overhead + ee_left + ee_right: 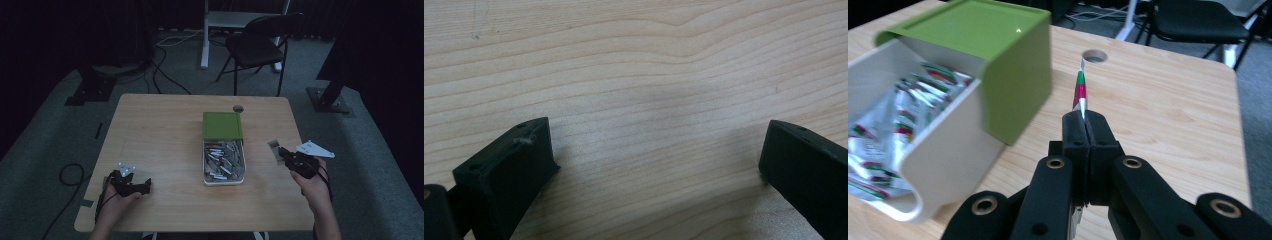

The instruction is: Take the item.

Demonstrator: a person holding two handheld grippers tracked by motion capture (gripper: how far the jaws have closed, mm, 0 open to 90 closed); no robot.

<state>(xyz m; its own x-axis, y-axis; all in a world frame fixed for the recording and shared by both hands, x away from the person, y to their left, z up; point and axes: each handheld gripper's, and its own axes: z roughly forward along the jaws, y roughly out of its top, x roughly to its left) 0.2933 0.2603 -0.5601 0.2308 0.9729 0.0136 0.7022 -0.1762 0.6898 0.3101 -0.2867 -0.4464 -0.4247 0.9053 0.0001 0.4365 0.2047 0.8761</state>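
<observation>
sachet [1081, 92] sits pinched edge-on between the closed jaws of the right gripper [1087, 120], long axis running straight ahead past the tips. box [913, 165] lies close to that gripper's left. left gripper [654, 150], jaws apart and empty, rests on the table [634, 60], farther off.

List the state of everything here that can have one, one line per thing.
Box: open, full of packets.
Green lid: slid back, half covering the box.
Packet: pinched edge-on, clear of the box.
Right gripper: shut on the packet.
Left gripper: open, nothing between the jaws.
</observation>
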